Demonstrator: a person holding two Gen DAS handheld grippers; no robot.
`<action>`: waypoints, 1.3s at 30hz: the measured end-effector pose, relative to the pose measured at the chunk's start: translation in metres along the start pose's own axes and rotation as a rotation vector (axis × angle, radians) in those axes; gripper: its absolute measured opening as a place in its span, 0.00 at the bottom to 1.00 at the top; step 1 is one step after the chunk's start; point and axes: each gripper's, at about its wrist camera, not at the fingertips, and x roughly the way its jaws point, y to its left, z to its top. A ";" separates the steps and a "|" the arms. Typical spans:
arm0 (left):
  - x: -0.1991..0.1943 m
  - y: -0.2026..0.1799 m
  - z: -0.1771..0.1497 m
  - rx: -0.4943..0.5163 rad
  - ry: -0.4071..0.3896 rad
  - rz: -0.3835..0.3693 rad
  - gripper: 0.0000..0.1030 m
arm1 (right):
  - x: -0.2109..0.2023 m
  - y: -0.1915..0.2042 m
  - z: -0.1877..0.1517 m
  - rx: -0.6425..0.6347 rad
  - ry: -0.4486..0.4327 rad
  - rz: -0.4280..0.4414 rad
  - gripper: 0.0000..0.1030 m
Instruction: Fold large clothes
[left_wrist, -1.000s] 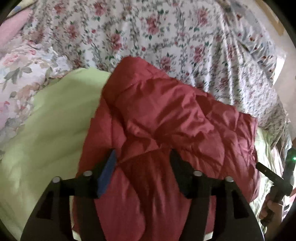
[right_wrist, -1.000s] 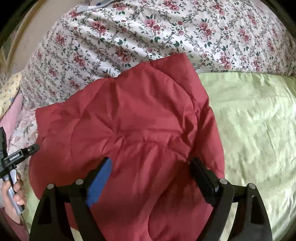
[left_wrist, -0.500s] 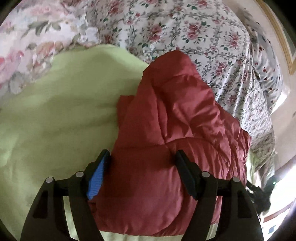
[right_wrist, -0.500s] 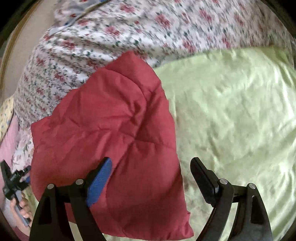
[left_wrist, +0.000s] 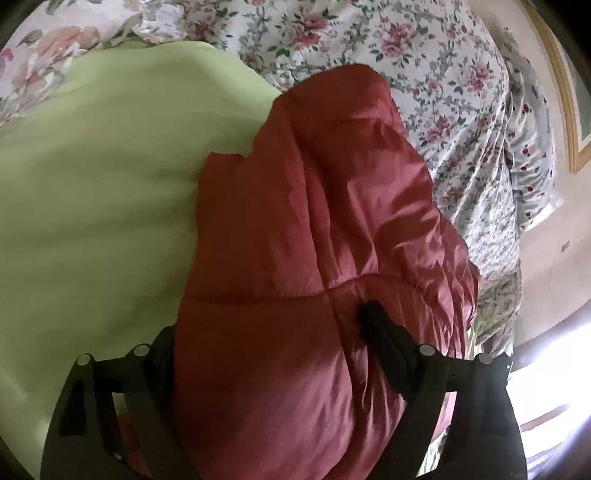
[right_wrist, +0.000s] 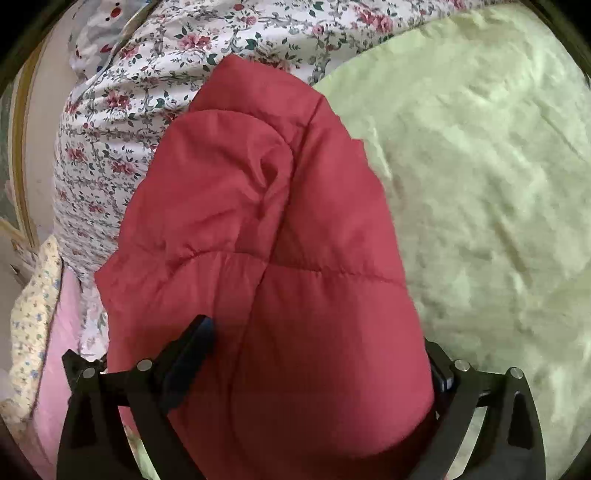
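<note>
Both grippers have been lowered closer to the red jacket (left_wrist: 314, 258), which now bulges up between each pair of jaws. The jaws of the left gripper (left_wrist: 266, 332) and right gripper (right_wrist: 317, 350) are opening wide, no pad seen pressing the fabric. The jacket is laid folded on a green sheet (right_wrist: 480, 184), with floral bedding (left_wrist: 424, 55) beyond.

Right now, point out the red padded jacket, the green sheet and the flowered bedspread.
red padded jacket (right_wrist: 266, 229): right wrist view, upper quilted panel.
green sheet (right_wrist: 480, 177): right wrist view, bare wrinkled stretch right of the jacket.
flowered bedspread (left_wrist: 436, 74): left wrist view, patch beyond the jacket.
</note>
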 end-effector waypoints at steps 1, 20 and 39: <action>0.000 -0.002 0.000 0.011 0.003 0.002 0.81 | 0.000 0.000 -0.002 -0.002 0.005 0.002 0.94; -0.091 -0.031 -0.052 0.157 0.021 -0.057 0.36 | -0.075 0.044 -0.062 -0.109 0.031 -0.008 0.39; -0.138 -0.010 -0.130 0.183 0.077 -0.009 0.37 | -0.136 0.028 -0.151 -0.054 0.052 0.008 0.42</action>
